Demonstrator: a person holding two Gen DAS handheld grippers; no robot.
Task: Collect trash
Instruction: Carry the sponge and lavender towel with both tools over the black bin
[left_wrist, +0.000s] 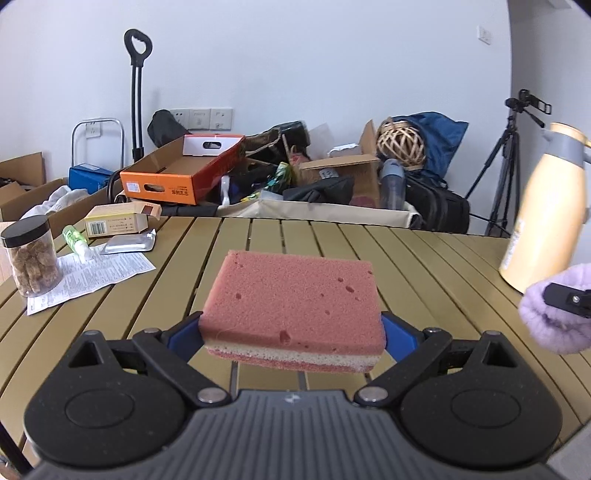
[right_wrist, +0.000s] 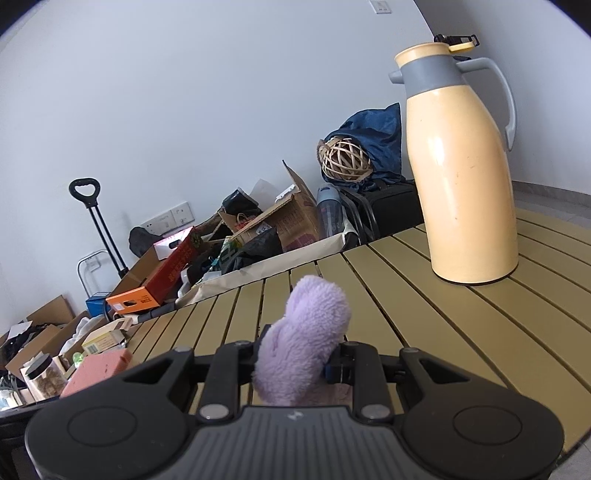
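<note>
A pink sponge (left_wrist: 291, 306) with a cream middle layer was held level above the slatted table (left_wrist: 424, 266), its flat face upward. A fluffy lilac plush item (right_wrist: 303, 336) stood nearly upright, also raised over the table, its lower part clamped.

A plain white wall (left_wrist: 295, 55) with a row of sockets (left_wrist: 201, 118) backs the room. Cardboard boxes (left_wrist: 177, 173), bags and a tripod (left_wrist: 506, 166) crowd the floor behind the slatted olive table (left_wrist: 424, 258).
</note>
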